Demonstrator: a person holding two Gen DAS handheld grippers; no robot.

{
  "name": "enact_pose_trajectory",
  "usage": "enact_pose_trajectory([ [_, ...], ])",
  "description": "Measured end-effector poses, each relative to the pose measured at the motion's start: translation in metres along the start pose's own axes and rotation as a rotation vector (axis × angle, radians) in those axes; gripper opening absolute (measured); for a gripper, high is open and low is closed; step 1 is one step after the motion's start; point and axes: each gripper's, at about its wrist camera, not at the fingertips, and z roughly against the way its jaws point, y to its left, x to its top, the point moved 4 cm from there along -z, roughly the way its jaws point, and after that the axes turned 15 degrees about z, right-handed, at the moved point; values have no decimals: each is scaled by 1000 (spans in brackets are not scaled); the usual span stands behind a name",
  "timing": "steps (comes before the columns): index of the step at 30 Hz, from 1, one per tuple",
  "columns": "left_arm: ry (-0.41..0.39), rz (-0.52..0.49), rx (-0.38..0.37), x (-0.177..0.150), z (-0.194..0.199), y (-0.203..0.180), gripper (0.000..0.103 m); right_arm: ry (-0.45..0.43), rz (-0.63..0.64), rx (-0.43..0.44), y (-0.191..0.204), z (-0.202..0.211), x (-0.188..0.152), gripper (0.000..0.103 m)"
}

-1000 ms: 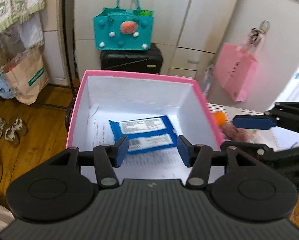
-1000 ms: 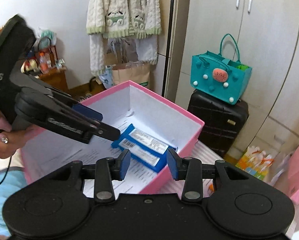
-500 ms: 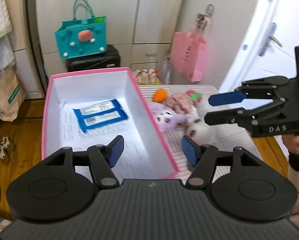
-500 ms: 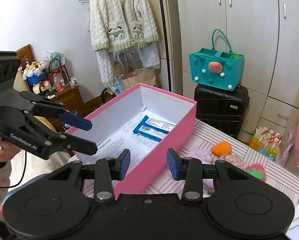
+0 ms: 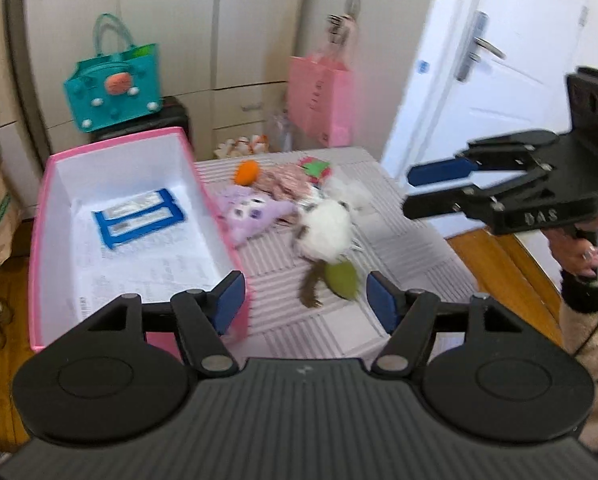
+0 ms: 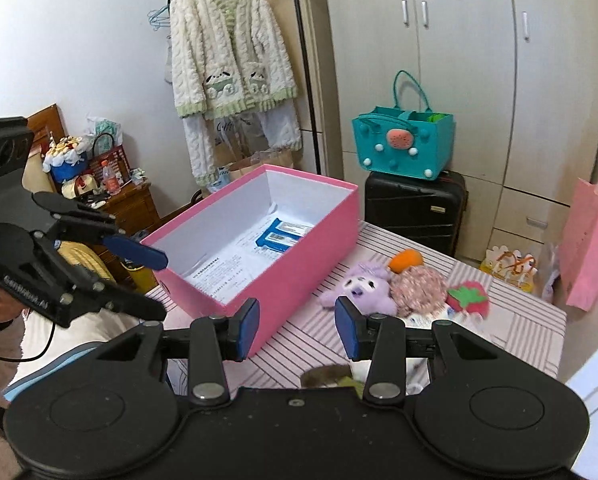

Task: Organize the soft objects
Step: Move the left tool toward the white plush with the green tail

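- My left gripper point(image 5: 305, 300) is nearest in its own view: its jaws are opening, nothing sits between the blue pads, and they frame bare striped cloth.
- My right gripper point(image 6: 297, 330) has its jaws a moderate gap apart with nothing in them; through the gap I see the striped tablecloth point(image 6: 299, 332) and a corner of the pink box point(image 6: 299, 248).
- Just past the left pads lies a green and brown soft toy point(image 5: 335, 280), touching a fluffy white plush point(image 5: 325, 230) behind it.
- To the right in the left view my right gripper point(image 5: 413, 190) hangs above the table edge, a hand point(image 5: 579, 248) on its grip.
- Beside the white plush, against the box wall, rests a purple plush point(image 5: 251, 216); in the right view it point(image 6: 363, 288) lies just beside a pinkish speckled toy point(image 6: 417, 286).
- An orange toy point(image 6: 407, 260) touches the speckled one at its far side, and a red strawberry toy point(image 6: 469, 300) lies just to its right.
- The pink box point(image 5: 223, 232) stands open on the left of the table, holding printed paper and two blue packets point(image 5: 139, 220) side by side.
- Farther back, a teal bag point(image 6: 403, 148) sits on a black suitcase point(image 6: 415, 208), before the wardrobe doors.
- A pink paper bag point(image 5: 319, 100) hangs on a handle.
- A cream cardigan point(image 6: 227, 60) hangs left of the wardrobe.
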Motion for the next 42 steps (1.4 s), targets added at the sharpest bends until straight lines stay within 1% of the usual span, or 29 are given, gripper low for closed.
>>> enact_pose_trajectory([
  [6,26,-66,-42,-17,-4,-27,66,-6,-20,-21,-2,17,-21,49],
  [9,22,-73,-61,-24,-9,-36,64,-7,-30,-32,-3,23,-33,50],
  [12,38,-91,-70,-33,-20,-43,64,-7,-35,-39,-2,30,-49,51],
  [17,85,-96,-105,-49,-47,-50,64,6,-32,-53,2,33,-68,60],
  [20,92,-100,-112,-56,-63,-50,65,9,-42,-44,0,30,-80,68],
  [23,83,-95,-110,-60,-79,-50,66,8,-58,-48,-3,24,-90,75],
  [25,74,-89,-112,-62,-89,-50,66,-6,-71,-53,-8,20,-96,82],
  [30,43,-77,-104,-67,-116,-49,67,-50,-109,-88,-22,6,-113,91],
  [32,39,-94,-98,-69,-126,-50,67,-57,-112,-116,-29,0,-119,92],
  [35,-3,-114,-75,-72,-138,-50,67,-85,-106,-173,-42,-10,-128,92],
  [37,-38,-114,-54,-73,-146,-50,68,-126,-104,-198,-51,-14,-134,92],
  [39,-69,-119,-28,-72,-153,-50,69,-169,-120,-195,-61,-17,-141,92],
  [41,-93,-119,-15,-72,-160,-49,69,-169,-137,-200,-72,-23,-147,92],
  [42,-87,-110,-16,-71,-165,-49,69,-155,-137,-208,-76,-28,-149,92],
])
